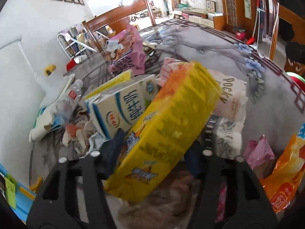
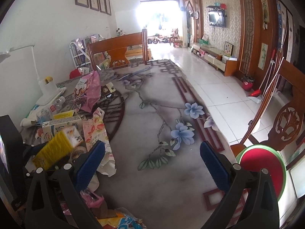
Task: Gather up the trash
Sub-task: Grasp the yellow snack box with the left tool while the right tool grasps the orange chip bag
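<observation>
so left gripper point(image 1: 152, 152) is clamped on a yellow snack box point(image 1: 167, 133), blue pads pressing its two sides, box tilted w/ its far end up and to the right, held above the pile. right wrist view shows the same box point(image 2: 57, 148) at the left edge, over the clutter.

right gripper point(image 2: 152, 162) is spread wide, nothing btwn its blue pads point(image 2: 89, 164), hovering over a bare part of the table point(image 2: 152, 124) w/ the grey floral cover.

trash sits along the table's left side, near the wall:
- white-and-blue milk carton point(image 1: 122, 106) lying just behind the yellow box, touching it
- pocky box point(image 1: 230, 99) to the right of the yellow box, partly hidden by it
- pink snack bag point(image 1: 129, 55) farther back, standing up
- crushed clear water bottle point(image 1: 68, 103) w/ red label, on its side by the wall
- crumpled paper wrappers point(image 1: 80, 133) under the carton
- orange chip bag point(image 1: 286, 171) and a small pink wrapper point(image 1: 259, 152) at lower right

red round stool point(image 2: 263, 168) stands beside the table, just right of the right gripper.
</observation>
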Action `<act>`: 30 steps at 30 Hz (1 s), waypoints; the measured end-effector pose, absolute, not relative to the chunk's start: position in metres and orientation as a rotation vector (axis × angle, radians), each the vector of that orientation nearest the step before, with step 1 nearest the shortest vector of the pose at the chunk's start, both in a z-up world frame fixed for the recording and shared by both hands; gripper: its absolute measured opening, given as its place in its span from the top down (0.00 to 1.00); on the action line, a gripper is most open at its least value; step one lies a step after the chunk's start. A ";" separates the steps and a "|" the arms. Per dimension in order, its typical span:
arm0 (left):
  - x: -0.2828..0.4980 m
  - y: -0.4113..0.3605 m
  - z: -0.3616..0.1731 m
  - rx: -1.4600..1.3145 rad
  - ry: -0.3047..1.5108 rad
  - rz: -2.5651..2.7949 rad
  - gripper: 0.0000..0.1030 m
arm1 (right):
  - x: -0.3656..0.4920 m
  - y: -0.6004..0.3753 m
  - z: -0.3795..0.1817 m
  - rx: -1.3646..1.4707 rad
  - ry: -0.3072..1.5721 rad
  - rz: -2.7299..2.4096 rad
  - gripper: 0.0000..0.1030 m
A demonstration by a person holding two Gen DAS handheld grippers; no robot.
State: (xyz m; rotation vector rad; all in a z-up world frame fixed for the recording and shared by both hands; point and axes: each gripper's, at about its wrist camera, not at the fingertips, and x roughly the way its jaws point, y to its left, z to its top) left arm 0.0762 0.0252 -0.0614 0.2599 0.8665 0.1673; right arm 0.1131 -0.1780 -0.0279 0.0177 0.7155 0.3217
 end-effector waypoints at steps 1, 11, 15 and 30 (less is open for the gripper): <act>0.076 0.026 -0.061 0.251 0.863 0.169 0.59 | 0.114 -0.177 -0.029 0.017 0.728 0.329 0.07; 0.062 0.048 -0.037 0.076 0.754 0.211 0.63 | 0.116 -0.177 -0.043 0.073 0.972 0.501 0.07; 0.059 0.051 -0.031 0.038 0.729 0.221 0.63 | 0.105 -0.198 -0.048 0.176 1.067 0.519 0.07; 0.038 0.059 -0.016 -0.099 0.674 0.156 0.66 | 0.076 -0.189 -0.077 0.157 1.134 0.537 0.18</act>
